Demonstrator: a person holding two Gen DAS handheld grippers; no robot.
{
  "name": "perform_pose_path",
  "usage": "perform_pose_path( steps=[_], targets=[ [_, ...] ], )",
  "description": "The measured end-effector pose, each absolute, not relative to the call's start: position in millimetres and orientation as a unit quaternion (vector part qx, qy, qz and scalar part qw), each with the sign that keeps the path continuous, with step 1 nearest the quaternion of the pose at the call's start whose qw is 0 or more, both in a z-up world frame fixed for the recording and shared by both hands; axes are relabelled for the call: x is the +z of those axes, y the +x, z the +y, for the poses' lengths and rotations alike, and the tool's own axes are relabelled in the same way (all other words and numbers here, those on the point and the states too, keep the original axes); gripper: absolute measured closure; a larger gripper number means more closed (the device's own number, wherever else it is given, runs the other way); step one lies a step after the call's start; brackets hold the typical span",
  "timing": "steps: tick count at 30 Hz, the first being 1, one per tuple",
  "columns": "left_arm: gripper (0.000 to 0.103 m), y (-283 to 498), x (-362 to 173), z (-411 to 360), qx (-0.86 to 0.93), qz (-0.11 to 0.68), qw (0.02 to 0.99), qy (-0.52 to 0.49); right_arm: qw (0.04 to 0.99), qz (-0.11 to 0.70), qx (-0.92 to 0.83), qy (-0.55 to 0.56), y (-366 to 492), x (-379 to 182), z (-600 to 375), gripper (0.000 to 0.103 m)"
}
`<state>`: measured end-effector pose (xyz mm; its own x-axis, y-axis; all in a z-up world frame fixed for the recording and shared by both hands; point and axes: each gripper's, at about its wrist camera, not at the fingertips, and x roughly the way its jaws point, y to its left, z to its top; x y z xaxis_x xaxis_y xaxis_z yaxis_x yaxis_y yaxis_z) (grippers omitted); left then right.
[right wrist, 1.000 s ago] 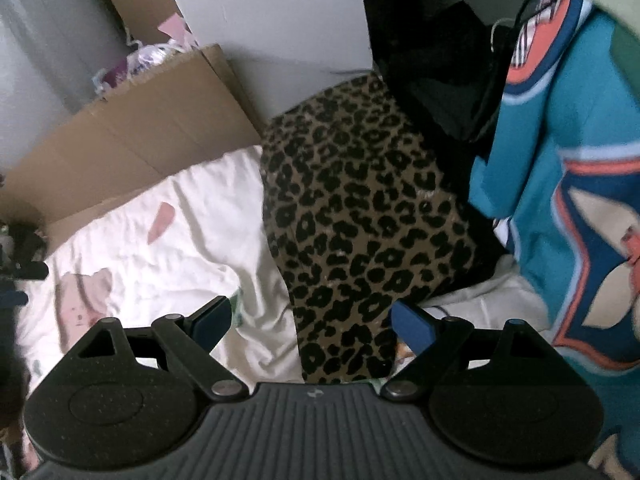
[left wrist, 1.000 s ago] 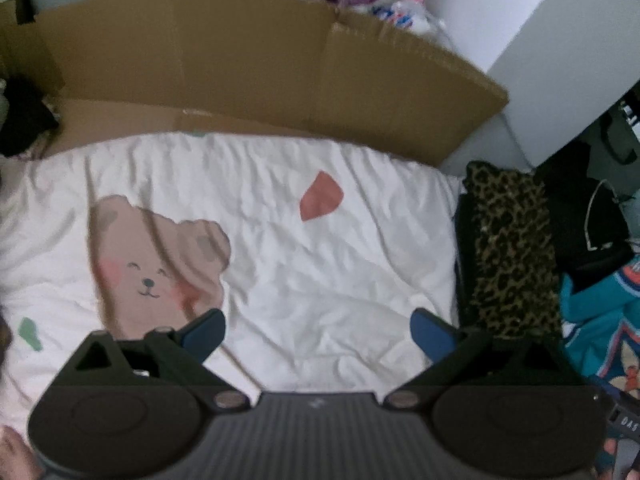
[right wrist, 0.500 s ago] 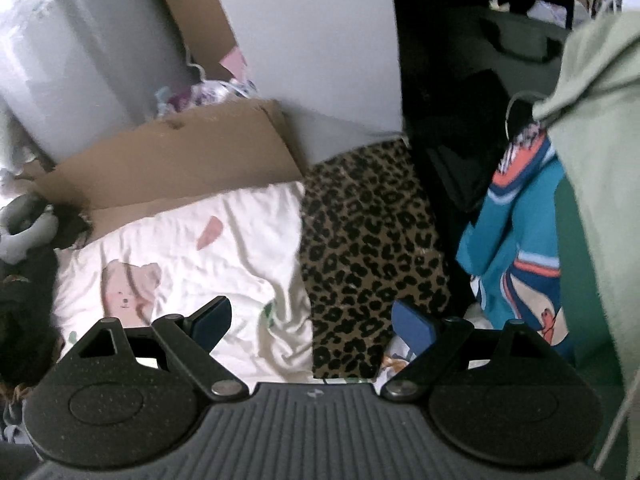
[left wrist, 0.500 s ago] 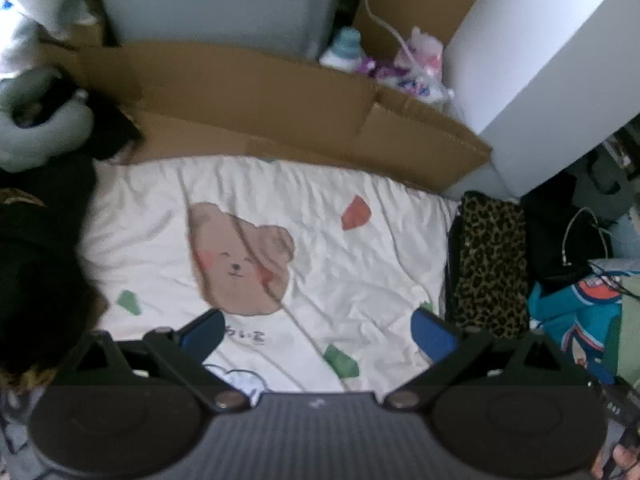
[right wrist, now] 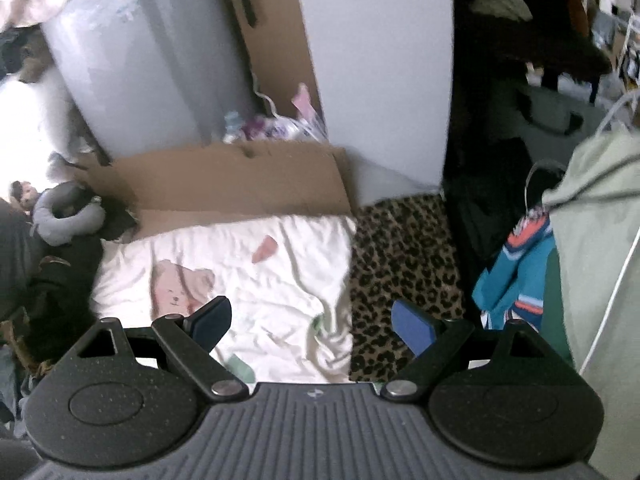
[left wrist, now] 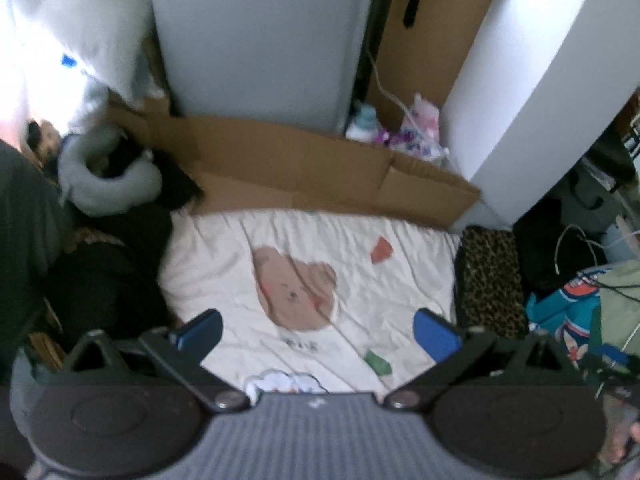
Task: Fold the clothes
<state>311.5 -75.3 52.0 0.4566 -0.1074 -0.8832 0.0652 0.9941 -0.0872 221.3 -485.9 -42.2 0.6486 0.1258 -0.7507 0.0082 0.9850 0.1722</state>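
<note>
Both grippers are pulling up and back from the bed. The left gripper (left wrist: 318, 330) is now taking in the whole white bear-print sheet (left wrist: 224, 248), and the right gripper (right wrist: 312, 320) is rising away from the leopard-print garment (right wrist: 404, 248), revealing more surrounding clutter.

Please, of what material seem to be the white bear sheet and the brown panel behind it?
The bear-print sheet looks like soft matte woven fabric, probably cotton: it creases finely. The brown panel looks like plain cardboard: dull, stiff, with folded flaps.
</note>
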Motion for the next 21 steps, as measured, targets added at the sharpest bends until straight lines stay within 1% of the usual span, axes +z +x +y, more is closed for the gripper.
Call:
perform_pose_path(
  steps=[10, 15, 21],
  targets=[
    [0.0, 246, 54, -48, -0.076, 0.484, 0.872, -0.011, 0.922, 0.385, 0.019, 0.046, 176, 55, -424, 0.011],
    [0.0, 222, 46, -38, -0.066, 0.471, 0.879, -0.012, 0.927, 0.373, 0.01, 0.025, 159, 84, -387, 0.011],
    [0.0, 193, 37, -27, -0.053, 0.459, 0.886, -0.024, 0.935, 0.352, 0.023, 0.035, 152, 106, -356, 0.011]
  ],
)
